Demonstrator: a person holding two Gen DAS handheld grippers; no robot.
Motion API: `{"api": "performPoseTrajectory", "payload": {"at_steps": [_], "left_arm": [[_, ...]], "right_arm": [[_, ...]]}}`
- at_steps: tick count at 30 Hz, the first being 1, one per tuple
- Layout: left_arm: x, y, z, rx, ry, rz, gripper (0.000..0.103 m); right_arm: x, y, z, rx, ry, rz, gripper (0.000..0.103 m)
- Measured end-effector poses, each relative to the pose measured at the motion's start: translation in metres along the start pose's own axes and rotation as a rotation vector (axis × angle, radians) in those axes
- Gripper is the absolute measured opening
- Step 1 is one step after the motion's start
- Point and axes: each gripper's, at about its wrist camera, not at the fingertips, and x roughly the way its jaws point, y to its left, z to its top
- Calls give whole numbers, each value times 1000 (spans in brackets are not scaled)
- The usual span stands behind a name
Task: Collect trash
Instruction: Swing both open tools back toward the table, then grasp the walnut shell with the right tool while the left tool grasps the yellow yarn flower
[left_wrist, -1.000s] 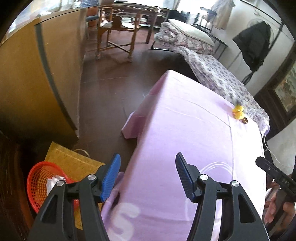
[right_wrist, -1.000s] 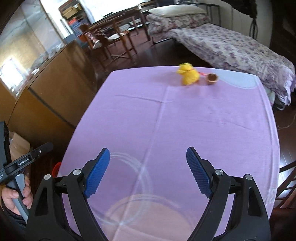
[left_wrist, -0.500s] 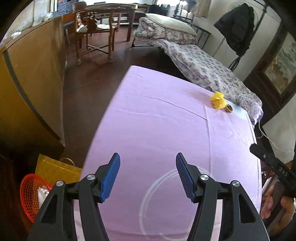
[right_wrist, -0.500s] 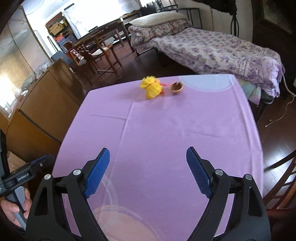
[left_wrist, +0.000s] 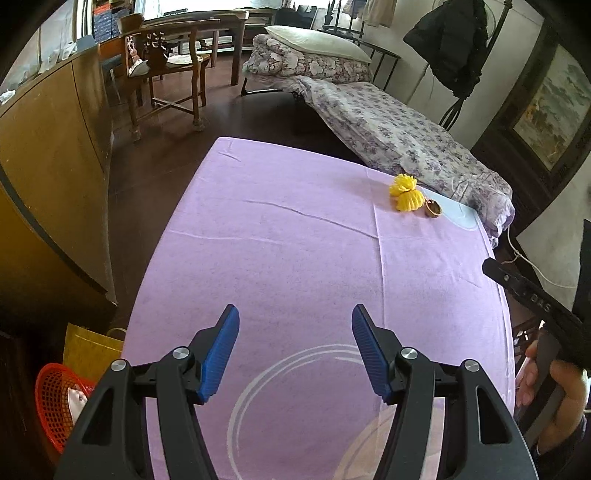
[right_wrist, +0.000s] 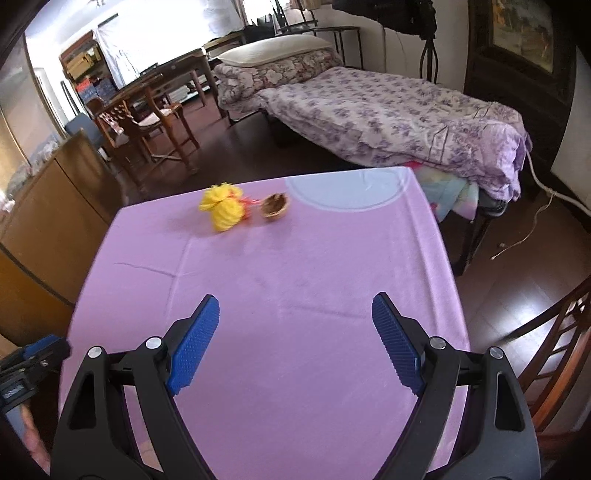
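A crumpled yellow wrapper (left_wrist: 406, 194) (right_wrist: 223, 208) lies near the far edge of the table under a purple cloth (left_wrist: 295, 258) (right_wrist: 295, 288). A brown nut shell (left_wrist: 433, 209) (right_wrist: 275, 206) sits just right of it. My left gripper (left_wrist: 295, 325) hovers over the near part of the cloth, open, nothing between its blue pads. Over the near part too, my right gripper (right_wrist: 295, 314) stands wide open and empty. Both are well short of the trash. A red mesh basket (left_wrist: 55, 402) with something white inside sits on the floor, at the lower left of the left wrist view.
A yellow bag (left_wrist: 88, 350) stands by the basket. A wooden cabinet (left_wrist: 48, 166) flanks the table's left side. A bed with a floral cover (right_wrist: 388, 110) lies beyond the table, a wooden chair (right_wrist: 554, 347) at its right. A hand (left_wrist: 554, 391) holds the other gripper.
Both views have swung toward the table's far side. The yellow wrapper and shell now sit closer and more central. The basket has slid toward the left wrist view's lower left corner.
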Motion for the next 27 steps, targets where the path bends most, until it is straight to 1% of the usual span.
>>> {"api": "performPoseTrajectory", "payload": {"at_steps": [3,6,8,15,20,22,27], "left_arm": [[4,-1,0,2,7,8,63],[10,-3,2,6,18,19,63],[13,-5,4,8,22,23,63],[25,-16,10,30,35,27,63],[35,-24,16,42,43,28,63],[39,-26,18,43,46,26,63],[46,-26,16,47,56,27,64]], "right_arm": [[8,-2,5,-30,1,-28,82],[15,-6,9,-41,3,-30,81],[18,-6,11,-47,3,-31,78],[32,-8,20,-70,4,-35,77],[45,-5,29,-102,4,-53,73],[51,-2,34,-119,3,-52,70],[67,12,44,-170,8,-47,67]]}}
